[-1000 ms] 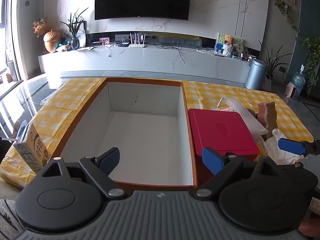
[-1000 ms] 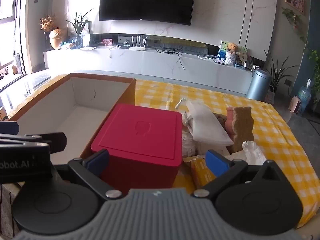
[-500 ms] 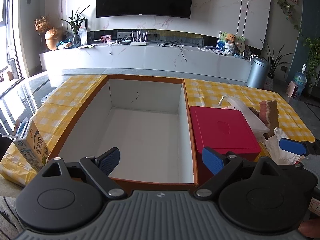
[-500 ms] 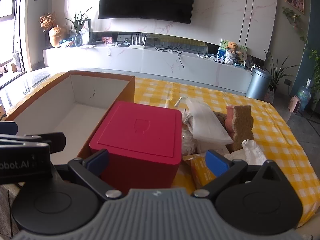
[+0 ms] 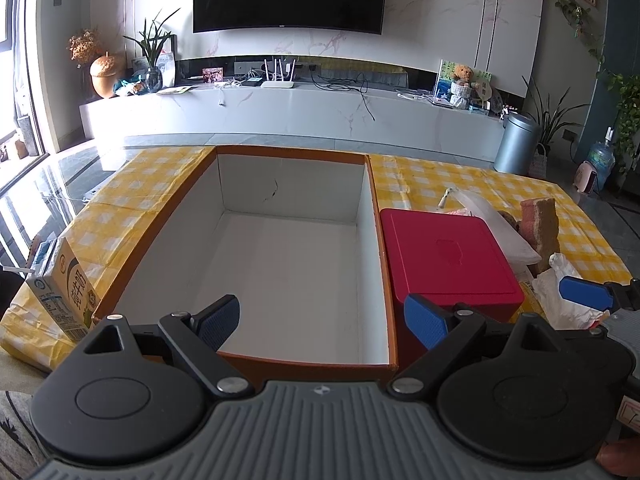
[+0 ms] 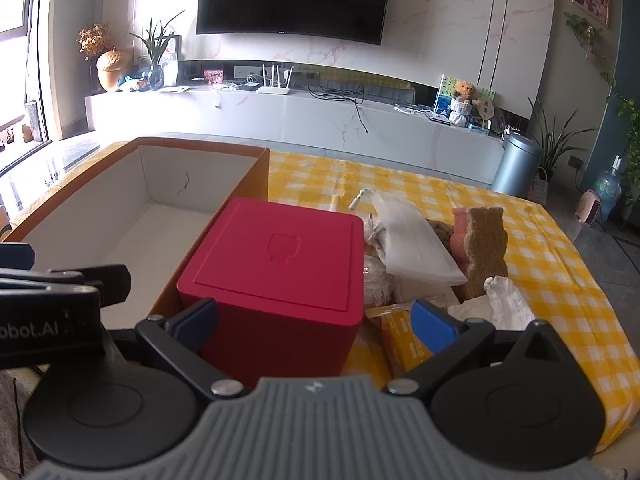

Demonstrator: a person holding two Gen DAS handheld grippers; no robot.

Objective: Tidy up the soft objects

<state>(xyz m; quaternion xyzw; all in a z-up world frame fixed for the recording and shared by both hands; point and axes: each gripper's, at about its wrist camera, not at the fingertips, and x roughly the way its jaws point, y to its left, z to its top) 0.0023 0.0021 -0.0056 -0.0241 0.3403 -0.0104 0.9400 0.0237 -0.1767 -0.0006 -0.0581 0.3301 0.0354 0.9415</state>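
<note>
The left gripper (image 5: 322, 322) hangs with fingers spread, empty, over the near rim of the carton (image 5: 384, 240), whose white inside holds nothing. The right gripper (image 6: 316, 326) is also spread and empty, its fingers flanking the near side of the red box (image 6: 280, 256) without touching it. That box stands against the carton's right wall. Just right of it, on the yellow checked cloth (image 6: 540, 256), lie the soft things: a sponge (image 6: 484, 244), a white pouch (image 6: 416, 248), crumpled tissue (image 6: 504, 300). A milk box (image 5: 64, 292) stands left of the carton.
</note>
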